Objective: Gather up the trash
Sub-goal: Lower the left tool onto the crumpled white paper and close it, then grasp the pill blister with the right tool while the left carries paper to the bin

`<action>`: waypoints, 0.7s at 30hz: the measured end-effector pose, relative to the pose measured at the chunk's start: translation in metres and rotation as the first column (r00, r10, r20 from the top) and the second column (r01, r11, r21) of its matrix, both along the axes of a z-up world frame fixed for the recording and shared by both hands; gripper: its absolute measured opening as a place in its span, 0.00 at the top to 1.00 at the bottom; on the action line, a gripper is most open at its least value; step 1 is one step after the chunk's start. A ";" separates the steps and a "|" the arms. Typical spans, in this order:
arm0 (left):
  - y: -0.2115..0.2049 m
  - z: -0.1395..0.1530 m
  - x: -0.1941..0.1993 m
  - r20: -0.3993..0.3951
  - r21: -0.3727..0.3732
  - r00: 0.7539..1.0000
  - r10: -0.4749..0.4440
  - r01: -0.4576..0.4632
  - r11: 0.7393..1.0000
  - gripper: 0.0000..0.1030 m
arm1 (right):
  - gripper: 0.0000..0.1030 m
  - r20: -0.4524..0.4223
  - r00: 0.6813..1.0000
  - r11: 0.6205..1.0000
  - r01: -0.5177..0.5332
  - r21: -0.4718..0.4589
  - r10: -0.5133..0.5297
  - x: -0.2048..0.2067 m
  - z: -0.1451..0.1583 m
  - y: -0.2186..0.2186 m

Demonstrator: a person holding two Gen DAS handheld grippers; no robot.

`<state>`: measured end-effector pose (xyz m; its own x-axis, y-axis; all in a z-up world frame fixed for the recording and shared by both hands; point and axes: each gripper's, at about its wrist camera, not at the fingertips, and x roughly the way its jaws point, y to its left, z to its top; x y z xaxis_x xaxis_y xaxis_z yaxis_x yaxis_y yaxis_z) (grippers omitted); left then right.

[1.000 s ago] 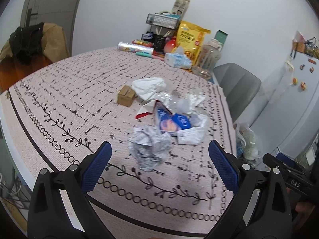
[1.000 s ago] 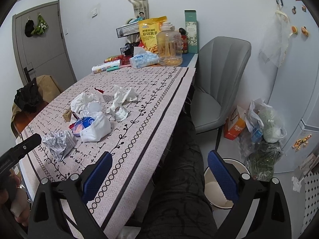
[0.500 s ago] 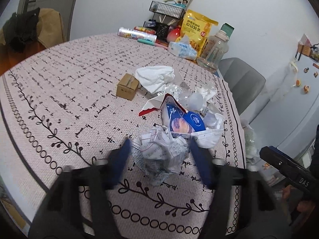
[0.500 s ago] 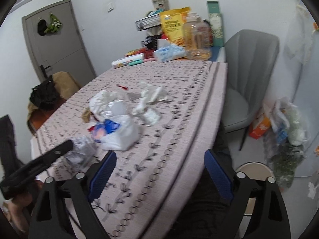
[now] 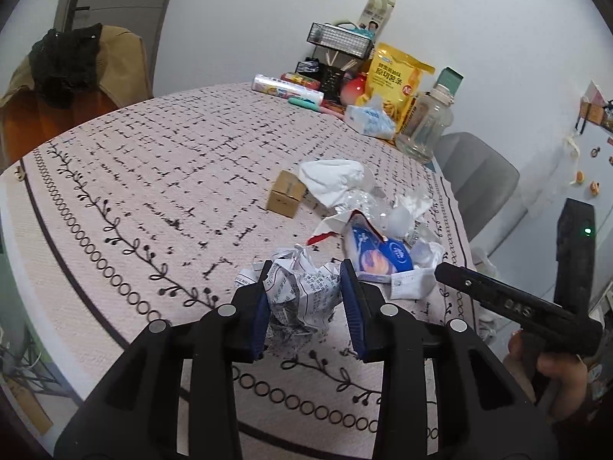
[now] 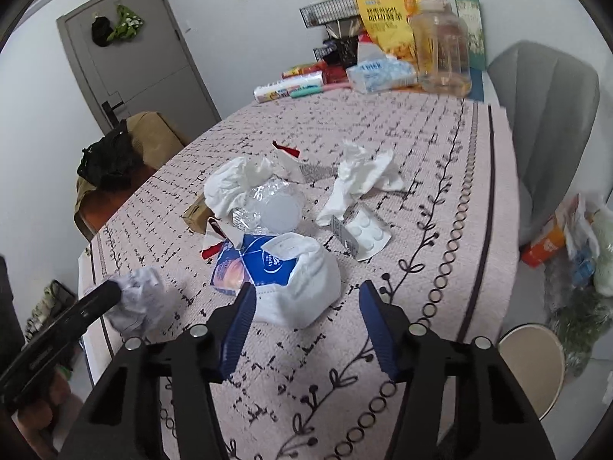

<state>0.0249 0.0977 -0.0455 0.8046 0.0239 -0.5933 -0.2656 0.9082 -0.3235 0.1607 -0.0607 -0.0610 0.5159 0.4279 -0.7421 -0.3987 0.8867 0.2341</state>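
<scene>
Gripping crumpled paper ball [image 5: 302, 291] on both sides: left gripper [image 5: 306, 303] | right gripper [image 6: 306, 326] fingers apart, apparently touching nothing

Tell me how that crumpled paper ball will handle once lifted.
The paper ball is loosely crumpled, so it is probably light and will likely crush further between the left gripper pads. Its creased, irregular surface should resist slipping, and it seems unlikely to roll.
</scene>
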 end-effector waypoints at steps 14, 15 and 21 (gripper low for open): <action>-0.022 0.015 -0.001 0.042 0.009 0.998 -0.042 0.042 0.999 0.67 | 0.89 0.047 0.999 0.998 -0.028 0.065 0.025 -0.028 0.031 -0.029; -0.025 0.016 0.001 0.045 0.008 0.998 -0.049 0.048 0.999 0.67 | 0.89 0.055 0.998 0.998 -0.021 0.067 0.017 -0.029 0.034 -0.034; -0.043 0.025 0.013 0.063 0.019 0.993 -0.096 0.095 0.995 0.67 | 0.89 0.101 0.993 0.996 0.053 0.078 -0.061 -0.033 0.050 -0.069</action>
<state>0.0383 0.0543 -0.0206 0.8399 -0.0458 -0.5408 -0.1567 0.9336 -0.3223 0.1276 -0.1293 -0.0108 0.6132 0.4485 -0.6503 -0.3739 0.8899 0.2612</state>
